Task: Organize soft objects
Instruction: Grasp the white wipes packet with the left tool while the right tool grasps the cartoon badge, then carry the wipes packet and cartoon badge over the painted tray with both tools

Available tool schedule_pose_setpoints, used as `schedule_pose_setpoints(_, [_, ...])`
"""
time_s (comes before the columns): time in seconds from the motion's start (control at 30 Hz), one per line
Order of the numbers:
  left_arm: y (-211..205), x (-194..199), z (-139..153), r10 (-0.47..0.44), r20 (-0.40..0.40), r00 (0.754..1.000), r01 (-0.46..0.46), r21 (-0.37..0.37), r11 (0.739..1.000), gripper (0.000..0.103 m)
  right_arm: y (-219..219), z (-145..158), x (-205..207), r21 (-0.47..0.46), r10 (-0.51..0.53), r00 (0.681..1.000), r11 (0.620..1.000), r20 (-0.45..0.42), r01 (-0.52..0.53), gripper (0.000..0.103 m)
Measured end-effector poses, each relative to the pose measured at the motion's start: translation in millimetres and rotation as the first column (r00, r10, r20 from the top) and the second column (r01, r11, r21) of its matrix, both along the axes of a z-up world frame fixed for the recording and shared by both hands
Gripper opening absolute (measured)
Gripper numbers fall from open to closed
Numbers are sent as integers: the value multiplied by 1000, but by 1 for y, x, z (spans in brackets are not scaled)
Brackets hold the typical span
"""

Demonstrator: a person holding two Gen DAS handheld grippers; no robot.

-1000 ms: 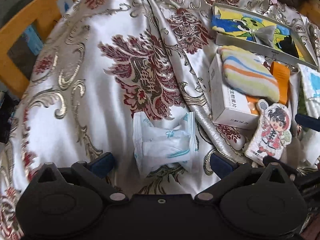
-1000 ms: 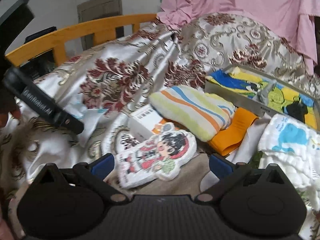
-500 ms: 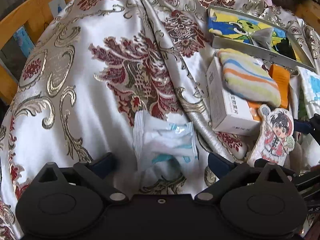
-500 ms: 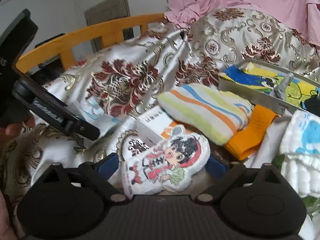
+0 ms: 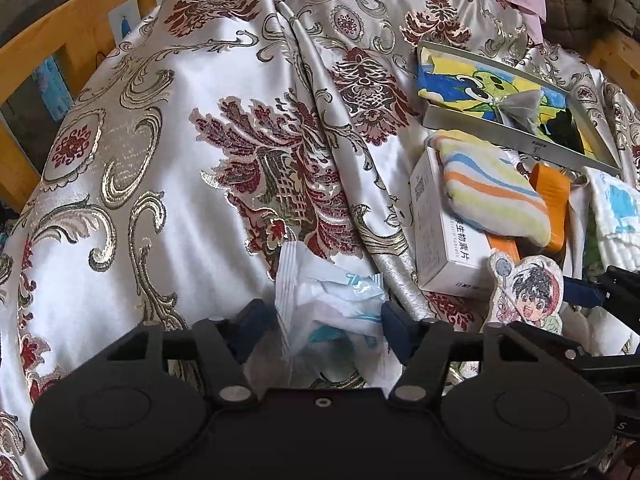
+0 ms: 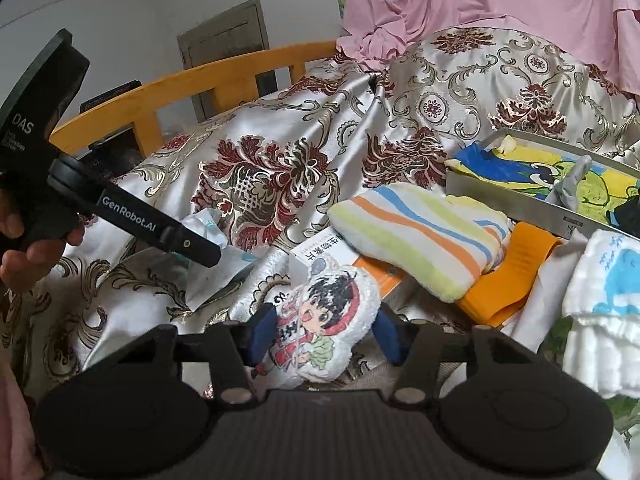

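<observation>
My left gripper (image 5: 326,326) is shut on a white and blue plastic tissue packet (image 5: 328,300) lying on the brocade cloth (image 5: 160,180). My right gripper (image 6: 324,330) is shut on a flat cartoon-boy plush (image 6: 324,320), which also shows in the left wrist view (image 5: 528,292). The left gripper's body shows in the right wrist view (image 6: 120,212). A striped folded towel (image 6: 420,240) lies on a white box (image 5: 436,236) and an orange cloth (image 6: 508,276). A metal tray (image 5: 516,140) holds a cartoon-print cloth (image 5: 472,84).
A white cloth with a blue whale print (image 6: 608,292) lies at the right. A wooden rail (image 6: 200,84) borders the far left side. Pink fabric (image 6: 480,0) hangs at the back.
Both grippers have moved forward and closed: the left on the tissue packet, the right on the cartoon plush.
</observation>
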State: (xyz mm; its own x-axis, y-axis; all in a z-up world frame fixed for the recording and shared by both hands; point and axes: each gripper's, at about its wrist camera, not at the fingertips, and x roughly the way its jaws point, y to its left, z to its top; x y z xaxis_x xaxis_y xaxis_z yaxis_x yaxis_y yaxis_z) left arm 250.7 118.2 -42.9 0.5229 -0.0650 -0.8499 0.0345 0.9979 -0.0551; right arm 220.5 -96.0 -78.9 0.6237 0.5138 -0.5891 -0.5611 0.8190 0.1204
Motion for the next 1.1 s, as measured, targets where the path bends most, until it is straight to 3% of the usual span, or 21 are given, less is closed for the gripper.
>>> schedule_pose_setpoints(0.13, [0, -2, 1, -17, 2, 1000, 17, -13, 1000, 54, 1, 2, -3, 4, 15, 1000, 1000, 6, -15, 54])
schedule_pose_setpoints(0.43, [-10, -6, 1, -93, 30, 995, 95, -49, 994, 50, 6, 4, -9, 38, 84, 996, 996, -12, -84, 56])
schedule_pose_setpoints(0.53, [-15, -8, 2, -128, 50, 990, 130, -32, 991, 48, 9, 4, -9, 29, 88, 996, 996, -17, -87, 44])
schedule_pose_setpoints(0.9, [-22, -11, 7, -179, 91, 980, 181, -19, 983, 47, 11, 4, -15, -5, 73, 997, 997, -12, -73, 28])
schedule_pose_setpoints(1.1, [-25, -20, 18, -208, 168, 963, 214, -18, 977, 45, 6, 11, -18, 40, 65, 998, 997, -1, -65, 14])
